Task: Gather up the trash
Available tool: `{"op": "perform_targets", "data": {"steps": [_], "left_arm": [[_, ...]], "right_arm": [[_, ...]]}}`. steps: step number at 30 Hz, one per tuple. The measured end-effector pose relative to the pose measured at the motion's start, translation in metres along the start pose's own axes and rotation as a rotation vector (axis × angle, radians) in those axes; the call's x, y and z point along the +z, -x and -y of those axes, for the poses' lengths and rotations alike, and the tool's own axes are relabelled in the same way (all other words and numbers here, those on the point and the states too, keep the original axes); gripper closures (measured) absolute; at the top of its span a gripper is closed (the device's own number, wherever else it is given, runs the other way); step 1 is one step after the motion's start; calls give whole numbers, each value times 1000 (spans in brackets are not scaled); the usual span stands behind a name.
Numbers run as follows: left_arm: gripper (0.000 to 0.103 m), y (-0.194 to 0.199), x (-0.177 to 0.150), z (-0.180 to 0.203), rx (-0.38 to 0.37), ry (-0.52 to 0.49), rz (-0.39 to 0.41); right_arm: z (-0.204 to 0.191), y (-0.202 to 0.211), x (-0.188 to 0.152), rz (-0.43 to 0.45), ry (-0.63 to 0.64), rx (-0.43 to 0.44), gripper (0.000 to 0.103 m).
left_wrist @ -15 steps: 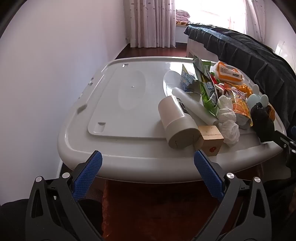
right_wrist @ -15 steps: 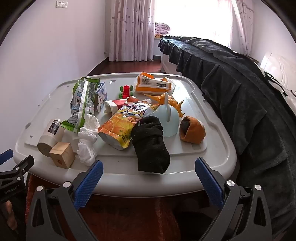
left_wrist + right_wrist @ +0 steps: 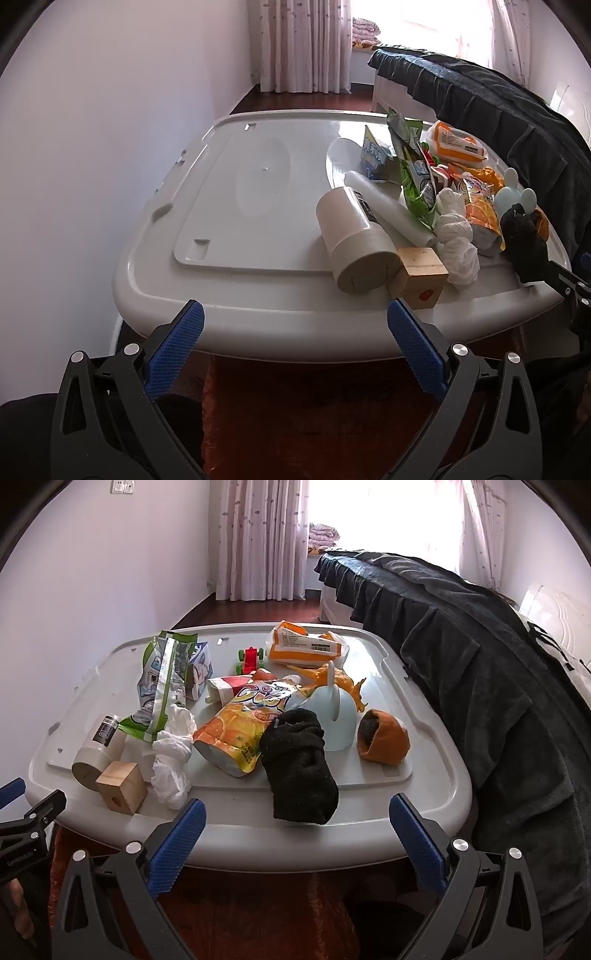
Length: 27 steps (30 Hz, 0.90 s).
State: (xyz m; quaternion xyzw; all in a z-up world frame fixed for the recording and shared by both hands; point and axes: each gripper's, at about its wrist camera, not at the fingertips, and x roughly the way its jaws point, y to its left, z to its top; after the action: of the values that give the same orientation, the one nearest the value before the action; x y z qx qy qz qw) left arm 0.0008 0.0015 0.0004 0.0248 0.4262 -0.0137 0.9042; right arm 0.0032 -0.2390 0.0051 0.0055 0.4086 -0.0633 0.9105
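crumpled tissue [image 3: 171, 764] beyond right hand-held gripper [image 3: 297, 821]

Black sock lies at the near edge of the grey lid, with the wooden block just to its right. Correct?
No. In the right wrist view the wooden block is to the left of the black sock, past the crumpled white tissue. Both lie near the lid's front edge.
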Motion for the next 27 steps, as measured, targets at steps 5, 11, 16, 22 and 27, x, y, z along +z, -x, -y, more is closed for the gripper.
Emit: {"op": "perform_targets", "data": {"steps": [5, 11, 16, 22, 27], "left_arm": [[6, 0, -2, 2, 5, -3, 4], [6, -1, -5, 2, 4, -2, 4], [6, -1, -5, 2, 6, -6, 4], [6, -1, -5, 3, 4, -7, 2], [6, -2, -5, 3, 3, -2, -2]], "right_arm": [[3, -1, -2, -1, -2, 1, 5], [3, -2, -2, -6, -2, -3, 5], [3, -2, -3, -6, -1, -3, 5], [3, -2, -3, -6, 2, -3, 5], [3, -2, -3, -6, -4, -3, 5]]}}
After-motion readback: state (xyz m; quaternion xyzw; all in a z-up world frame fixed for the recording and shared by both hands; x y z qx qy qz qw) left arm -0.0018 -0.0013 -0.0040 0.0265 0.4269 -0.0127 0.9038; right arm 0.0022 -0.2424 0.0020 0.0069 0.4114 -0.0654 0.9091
